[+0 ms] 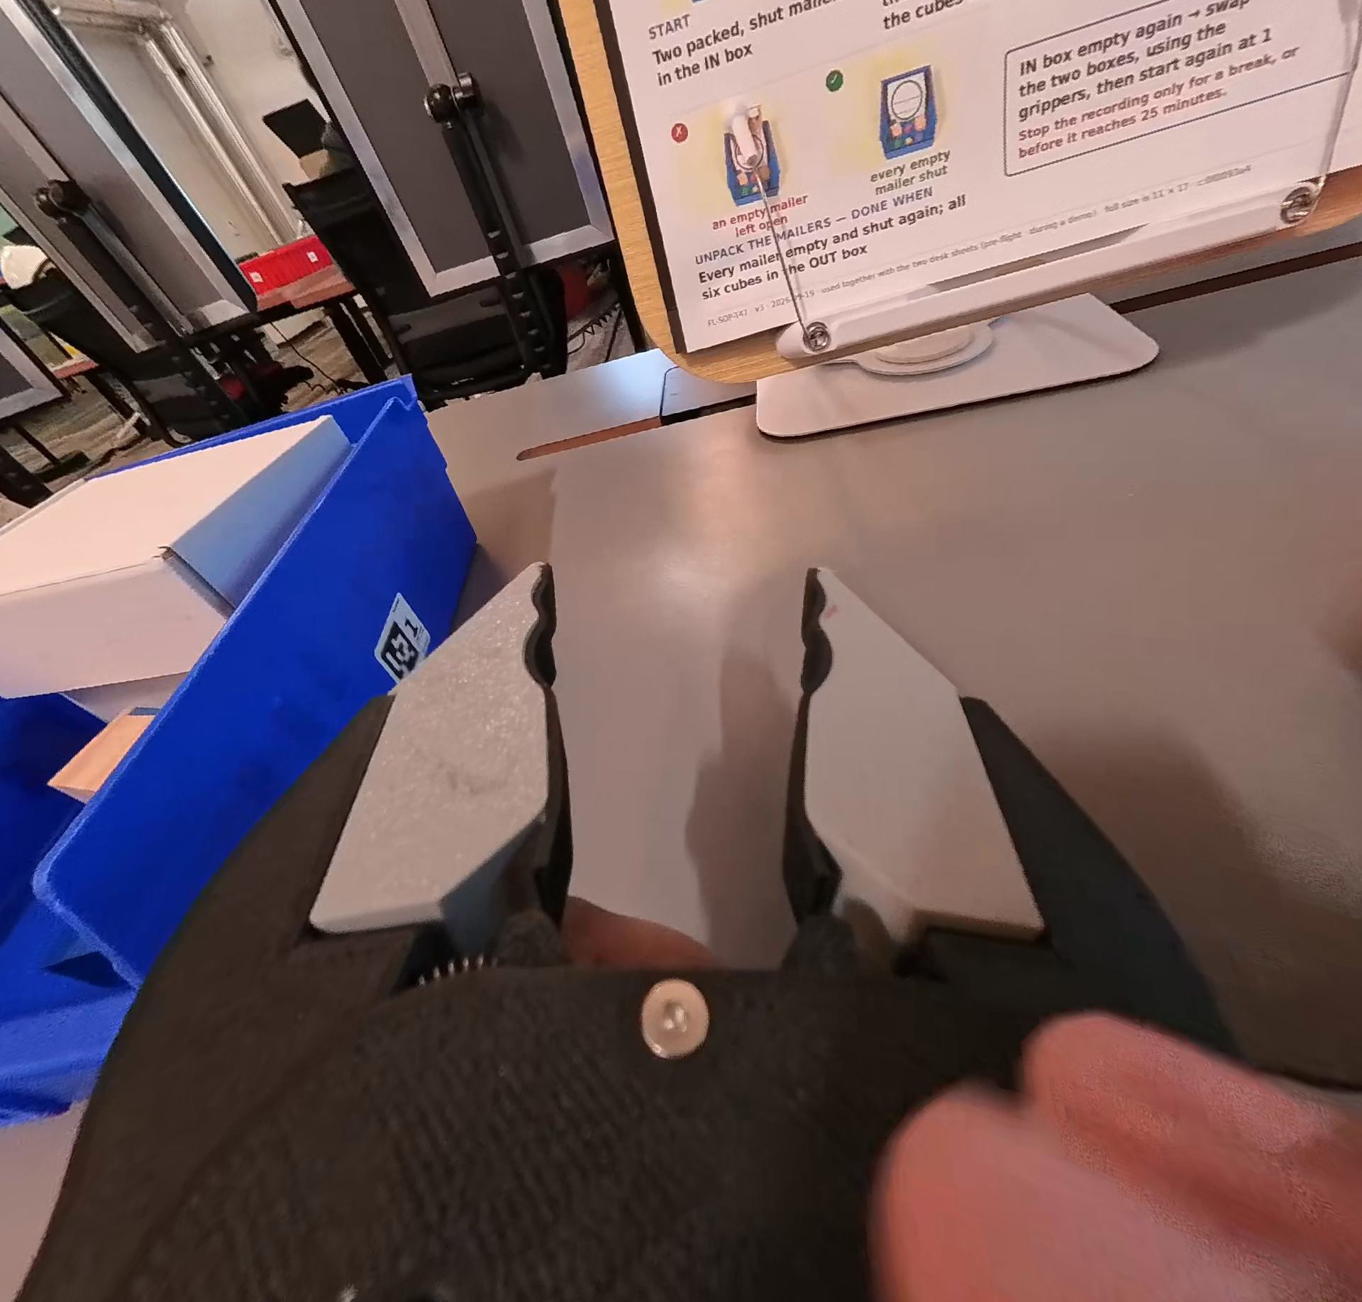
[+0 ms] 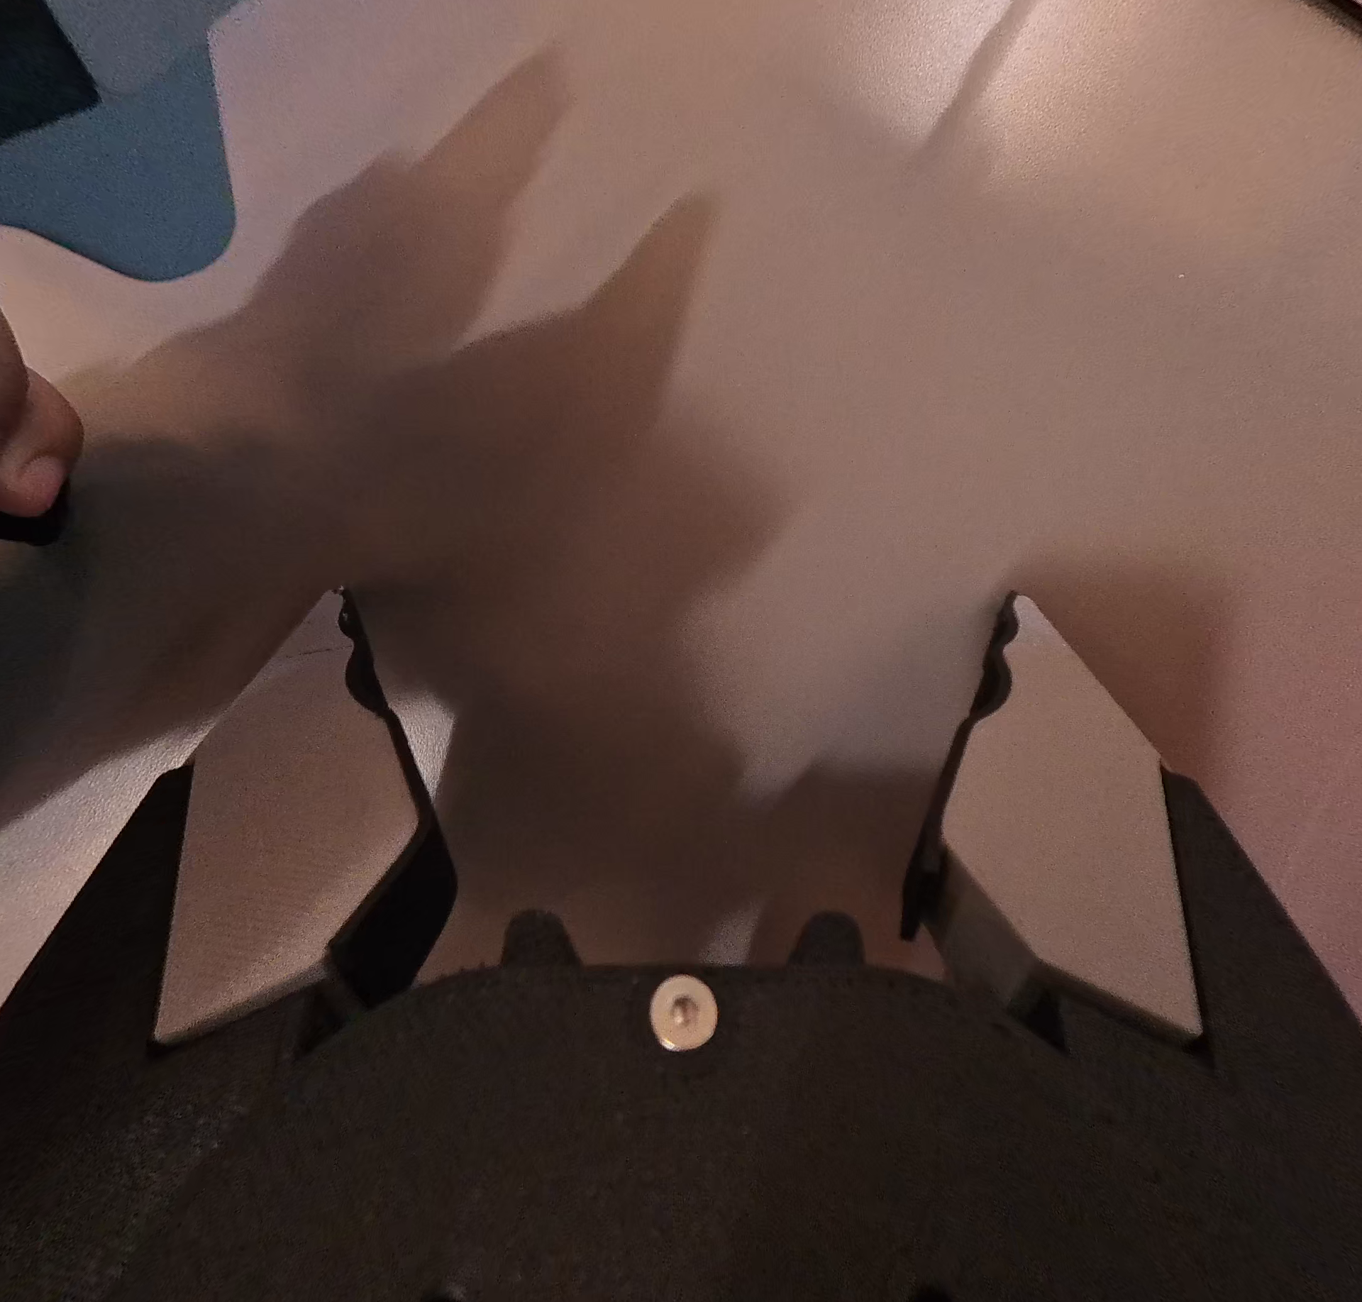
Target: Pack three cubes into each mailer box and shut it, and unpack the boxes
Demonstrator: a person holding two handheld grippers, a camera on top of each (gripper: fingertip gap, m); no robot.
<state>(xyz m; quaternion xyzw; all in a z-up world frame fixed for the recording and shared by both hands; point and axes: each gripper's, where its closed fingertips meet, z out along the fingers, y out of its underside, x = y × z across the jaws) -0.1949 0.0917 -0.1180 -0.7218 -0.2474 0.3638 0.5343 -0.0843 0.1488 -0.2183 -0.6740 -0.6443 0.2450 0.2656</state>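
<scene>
My left gripper [image 1: 678, 581] is open and empty above the grey table [image 1: 995, 529]. To its left stands a blue bin [image 1: 295, 662] holding a shut white mailer box [image 1: 147, 551]; a second box lies partly hidden beneath it. My right gripper [image 2: 678, 603] is open wide and empty, pointing down close over the bare table top [image 2: 921, 308], with its shadow under it. No cubes show in either view.
An instruction board on a white stand [image 1: 958, 374] rises at the table's back. A blurred blue shape [image 2: 110, 183] sits at the upper left of the right wrist view, and a hand [image 2: 29, 441] at its left edge. Desks and chairs stand beyond the table.
</scene>
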